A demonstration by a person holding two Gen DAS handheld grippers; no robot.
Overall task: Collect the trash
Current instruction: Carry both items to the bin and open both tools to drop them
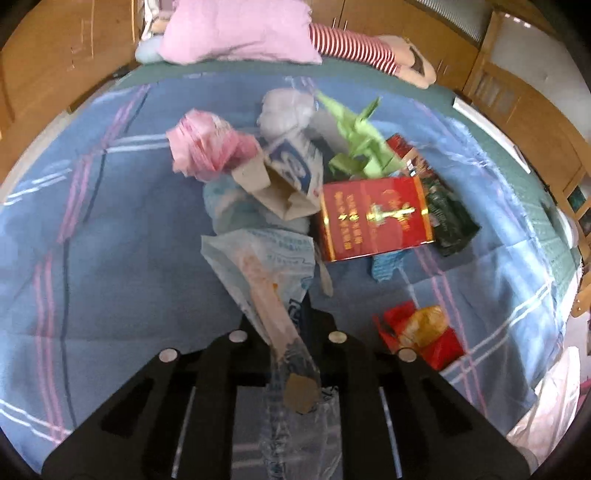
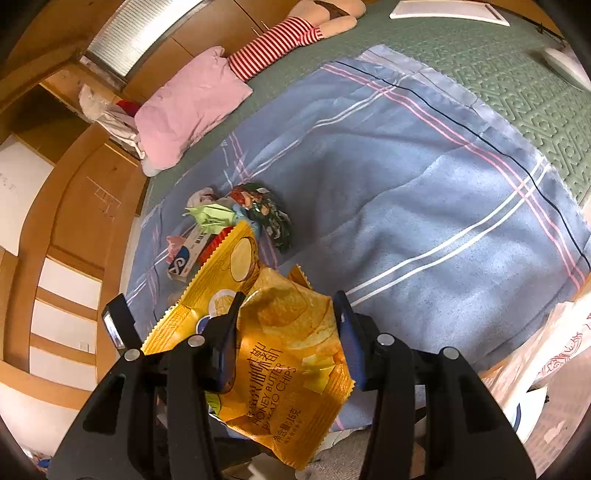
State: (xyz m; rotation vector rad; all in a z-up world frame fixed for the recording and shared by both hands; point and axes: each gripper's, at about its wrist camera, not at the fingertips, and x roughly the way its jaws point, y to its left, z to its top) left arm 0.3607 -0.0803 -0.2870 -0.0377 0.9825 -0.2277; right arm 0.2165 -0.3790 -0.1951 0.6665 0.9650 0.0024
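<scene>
Trash pile sits far on blanket; our left gripper pinches plastic wrapper, right gripper clamps chip bag, both lifted for bagging.

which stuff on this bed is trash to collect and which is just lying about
Trash:
yellow honey butter chip bag in right gripper
clear plastic wrapper in left gripper
red cardboard box
crumpled green paper

Lying about:
pink pillow
blue plaid blanket
</scene>
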